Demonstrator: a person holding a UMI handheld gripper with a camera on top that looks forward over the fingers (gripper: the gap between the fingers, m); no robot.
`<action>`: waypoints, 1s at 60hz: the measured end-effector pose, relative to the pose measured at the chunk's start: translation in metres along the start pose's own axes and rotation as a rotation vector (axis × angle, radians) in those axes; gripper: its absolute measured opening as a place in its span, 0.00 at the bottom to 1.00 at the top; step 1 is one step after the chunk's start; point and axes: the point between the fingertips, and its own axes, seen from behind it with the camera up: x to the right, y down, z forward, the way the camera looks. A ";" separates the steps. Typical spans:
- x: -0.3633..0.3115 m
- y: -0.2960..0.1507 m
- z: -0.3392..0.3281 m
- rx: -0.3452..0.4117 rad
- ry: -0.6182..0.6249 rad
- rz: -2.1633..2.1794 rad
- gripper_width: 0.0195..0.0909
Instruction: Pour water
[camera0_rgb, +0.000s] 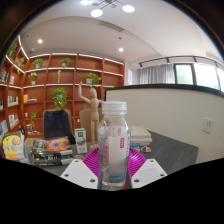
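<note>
A clear plastic water bottle (114, 143) with a white cap and a red-and-white label stands upright between my two fingers. My gripper (113, 168) is shut on the bottle: both magenta pads (92, 160) press against its sides. The bottle is lifted above the table, and a little water shows near its bottom. No cup or other vessel for the water is in view.
A grey table (170, 150) stretches ahead with clutter: snack packets (12, 147), small boxes (55, 148) and a wooden jointed figure (91, 110). Wooden shelves (60, 80) with plants line the back wall. A white partition (180, 112) stands at the right.
</note>
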 end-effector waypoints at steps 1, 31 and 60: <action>0.005 0.005 0.003 -0.012 0.014 -0.006 0.23; 0.032 0.079 0.045 -0.026 0.026 0.038 0.40; 0.013 0.088 -0.064 -0.103 -0.178 -0.038 0.89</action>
